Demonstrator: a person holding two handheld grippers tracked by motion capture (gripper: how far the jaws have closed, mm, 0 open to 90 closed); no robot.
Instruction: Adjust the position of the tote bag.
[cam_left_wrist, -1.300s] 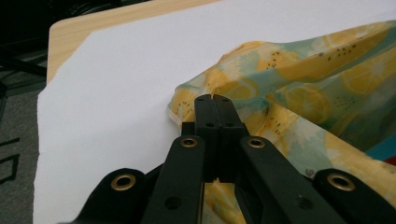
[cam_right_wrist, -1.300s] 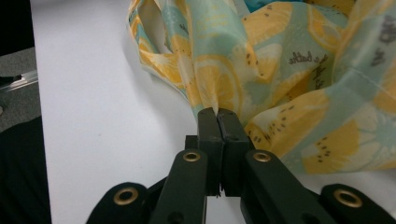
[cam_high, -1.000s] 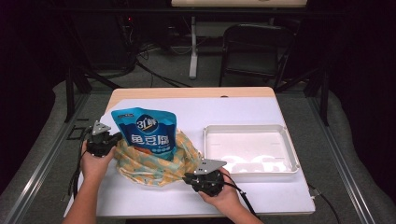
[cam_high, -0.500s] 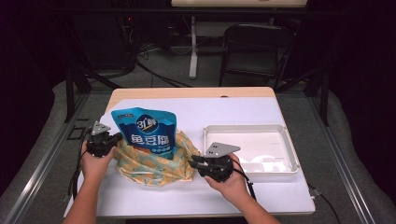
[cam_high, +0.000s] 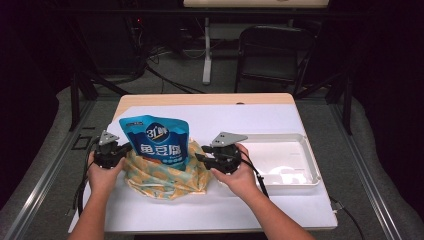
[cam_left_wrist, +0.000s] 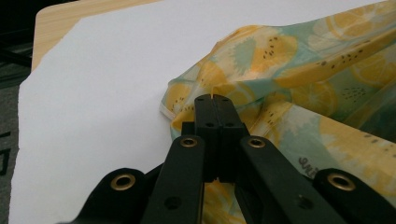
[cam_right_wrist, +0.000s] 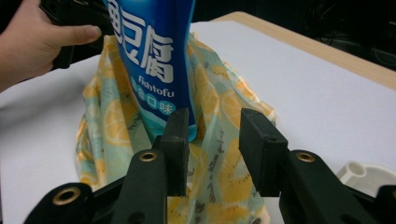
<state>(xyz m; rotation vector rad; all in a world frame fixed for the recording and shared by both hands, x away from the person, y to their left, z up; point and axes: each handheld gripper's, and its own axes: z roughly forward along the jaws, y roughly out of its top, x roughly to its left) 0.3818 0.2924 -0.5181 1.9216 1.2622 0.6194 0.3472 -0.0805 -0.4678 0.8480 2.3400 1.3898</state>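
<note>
Fish tofu pouch (cam_high: 156, 141) in lemon-print bag (cam_high: 165, 176), left tongs (cam_left_wrist: 215, 99) pinching hem

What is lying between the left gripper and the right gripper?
In the high view, the lemon-print bag with the blue pouch standing in it lies between left gripper and right gripper.

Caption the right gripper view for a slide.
Open right gripper faces a blue fish-tofu pouch standing in a lemon-print bag.

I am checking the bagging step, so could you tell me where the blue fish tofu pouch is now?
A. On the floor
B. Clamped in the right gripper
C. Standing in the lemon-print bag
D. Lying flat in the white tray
C: the blue fish tofu pouch stands upright with its lower end inside the lemon-print bag, beside the white tray.
</note>
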